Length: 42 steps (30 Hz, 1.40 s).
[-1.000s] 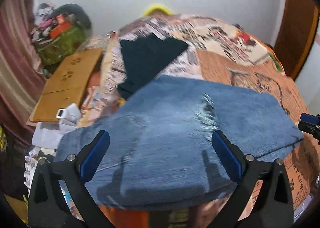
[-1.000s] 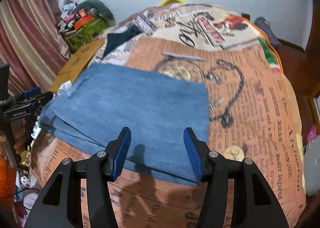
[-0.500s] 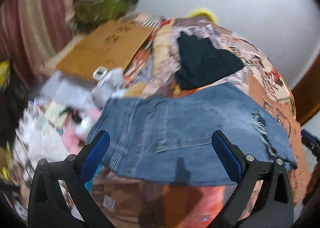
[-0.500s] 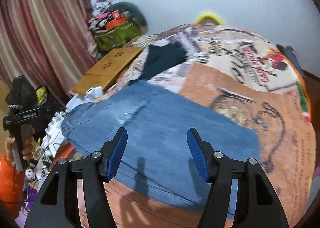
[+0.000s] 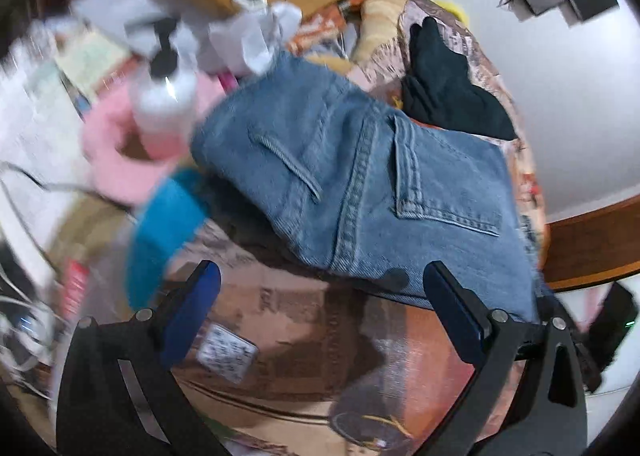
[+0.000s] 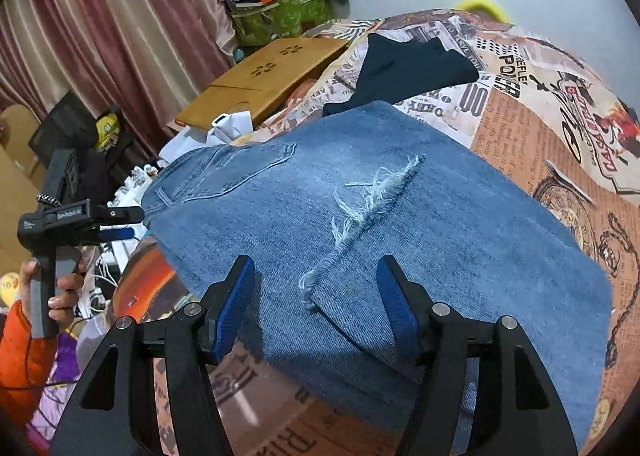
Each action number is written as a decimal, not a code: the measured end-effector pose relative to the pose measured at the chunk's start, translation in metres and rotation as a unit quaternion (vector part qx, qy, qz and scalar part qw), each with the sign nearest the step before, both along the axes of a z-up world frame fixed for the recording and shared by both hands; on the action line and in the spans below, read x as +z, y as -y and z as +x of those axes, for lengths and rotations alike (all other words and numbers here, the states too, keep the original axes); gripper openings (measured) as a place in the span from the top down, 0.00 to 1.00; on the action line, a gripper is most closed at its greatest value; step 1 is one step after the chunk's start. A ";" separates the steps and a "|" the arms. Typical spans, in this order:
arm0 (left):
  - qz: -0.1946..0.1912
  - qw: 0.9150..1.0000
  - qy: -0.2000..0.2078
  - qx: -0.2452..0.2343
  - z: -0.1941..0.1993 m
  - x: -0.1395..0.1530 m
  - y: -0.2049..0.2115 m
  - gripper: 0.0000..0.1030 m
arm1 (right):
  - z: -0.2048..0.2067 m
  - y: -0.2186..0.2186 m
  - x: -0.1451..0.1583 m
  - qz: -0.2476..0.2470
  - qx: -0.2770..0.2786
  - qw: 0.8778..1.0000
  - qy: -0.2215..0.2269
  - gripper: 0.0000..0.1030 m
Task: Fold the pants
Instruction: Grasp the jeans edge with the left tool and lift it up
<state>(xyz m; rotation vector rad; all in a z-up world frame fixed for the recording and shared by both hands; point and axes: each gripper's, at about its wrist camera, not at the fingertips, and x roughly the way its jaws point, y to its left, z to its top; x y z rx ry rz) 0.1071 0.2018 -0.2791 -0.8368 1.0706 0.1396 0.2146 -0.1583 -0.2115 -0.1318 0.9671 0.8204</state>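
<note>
The blue jeans [image 6: 420, 215] lie folded on the printed bedspread [image 6: 560, 143], with a frayed hem [image 6: 372, 199] on top and the waistband end hanging off the bed's left edge. My right gripper [image 6: 316, 300] is open and empty, just above the near edge of the jeans by the frayed hem. My left gripper [image 5: 320, 316] is open and empty, below the waistband end [image 5: 352, 183] near the back pocket and belt loop. It also shows in the right wrist view [image 6: 116, 223], held left of the waistband.
A dark folded garment [image 6: 408, 67] lies on the bed beyond the jeans. A wooden lap desk [image 6: 264, 79], a green bag [image 6: 280, 15] and curtains [image 6: 100, 35] stand on the left. Floor clutter, a pump bottle [image 5: 164, 87] and pink cloth [image 5: 116, 159], lies beside the bed.
My left gripper has swung left and down to the waistband end off the bed's side. My right gripper has moved in over the frayed hem. Both stay open.
</note>
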 end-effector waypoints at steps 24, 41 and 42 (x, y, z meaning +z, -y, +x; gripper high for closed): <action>0.040 0.999 0.022 0.017 0.034 -0.010 -0.020 0.72 | 0.004 0.010 0.007 0.011 -0.023 0.999 -0.020 0.41; 0.213 0.935 0.268 -0.097 0.077 0.236 0.107 0.78 | 0.008 0.184 -0.004 -0.080 -0.216 0.973 0.004 0.40; 0.219 0.928 0.279 -0.112 0.083 0.246 0.126 0.78 | 0.008 0.187 -0.007 -0.084 -0.215 0.973 0.003 0.40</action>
